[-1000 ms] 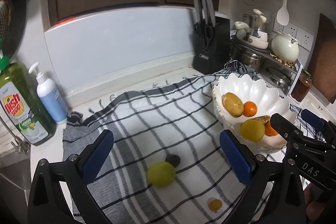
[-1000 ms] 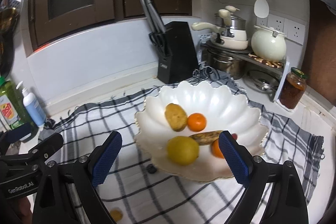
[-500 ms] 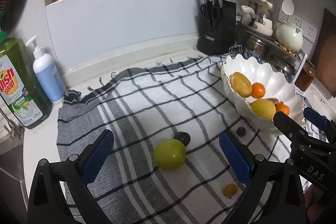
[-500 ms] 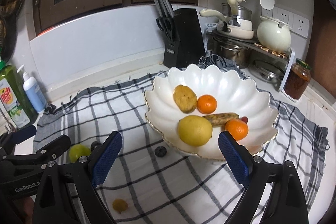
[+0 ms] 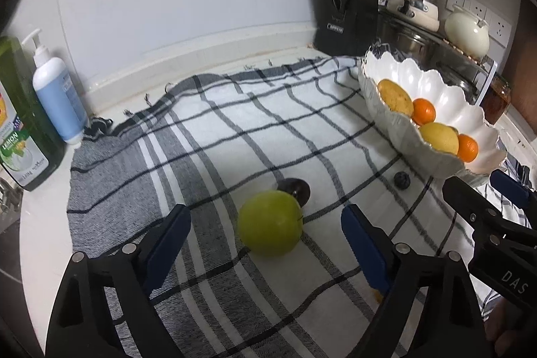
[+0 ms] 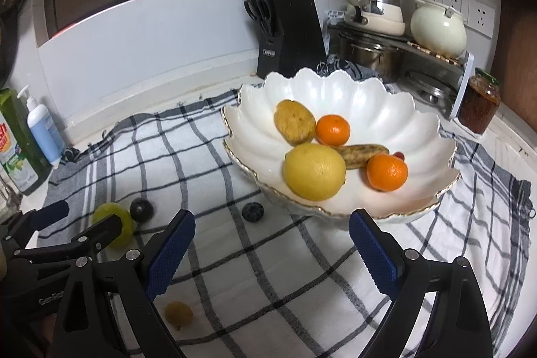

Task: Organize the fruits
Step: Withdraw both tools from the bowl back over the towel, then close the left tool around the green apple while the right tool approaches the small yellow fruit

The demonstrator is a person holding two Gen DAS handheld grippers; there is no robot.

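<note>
A green apple lies on the checked cloth, right between the fingers of my open left gripper. A dark plum sits just behind it and a dark berry lies near the bowl. A small yellow fruit lies on the cloth at the front. The white scalloped bowl holds a lemon, a potato-like fruit, two oranges and a small banana. My right gripper is open and empty in front of the bowl.
A knife block stands at the back wall. Pots and a kettle sit on a rack at the right, with a jar beside it. Soap bottles stand at the left edge by the sink.
My left gripper has moved forward and down to the green apple, which now lies between its fingers. My right gripper has drawn back and risen a little from the bowl.
</note>
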